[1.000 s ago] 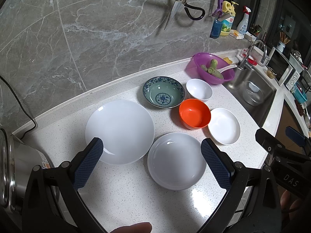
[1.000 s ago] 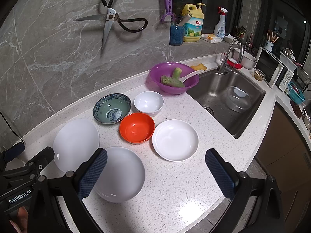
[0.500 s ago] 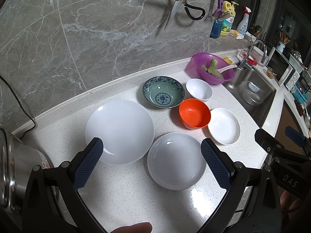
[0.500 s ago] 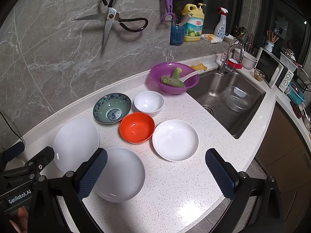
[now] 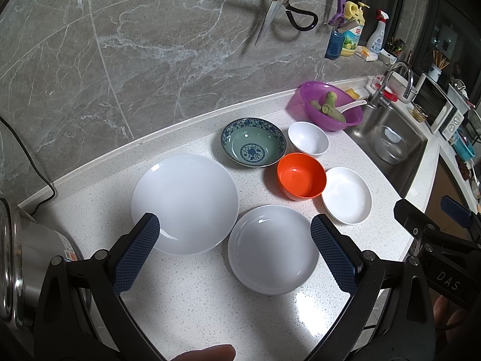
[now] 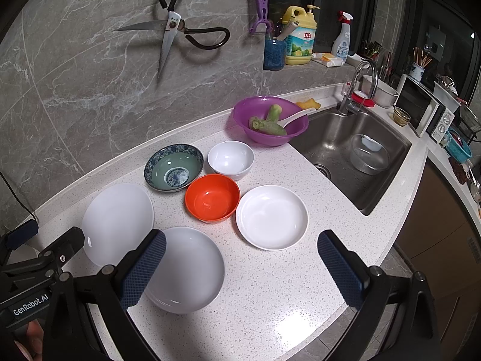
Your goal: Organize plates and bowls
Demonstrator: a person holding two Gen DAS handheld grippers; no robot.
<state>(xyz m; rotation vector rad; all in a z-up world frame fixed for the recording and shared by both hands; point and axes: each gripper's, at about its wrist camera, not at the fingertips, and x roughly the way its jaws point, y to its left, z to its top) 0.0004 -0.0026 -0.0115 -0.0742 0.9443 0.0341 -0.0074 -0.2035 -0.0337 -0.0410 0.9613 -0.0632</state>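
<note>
Both grippers hover with fingers spread wide and empty: the left gripper (image 5: 234,249) above the mid-size white plate (image 5: 273,249) near the bench's front edge, the right gripper (image 6: 240,267) beside it. Six dishes lie singly, unstacked, probably for sorting: large plate (image 5: 185,203), orange bowl (image 5: 301,180), small plate (image 6: 272,216).

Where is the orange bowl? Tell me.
In both views the orange bowl sits mid-counter, in front of the white bowl, between the patterned bowl and the small plate.
</note>
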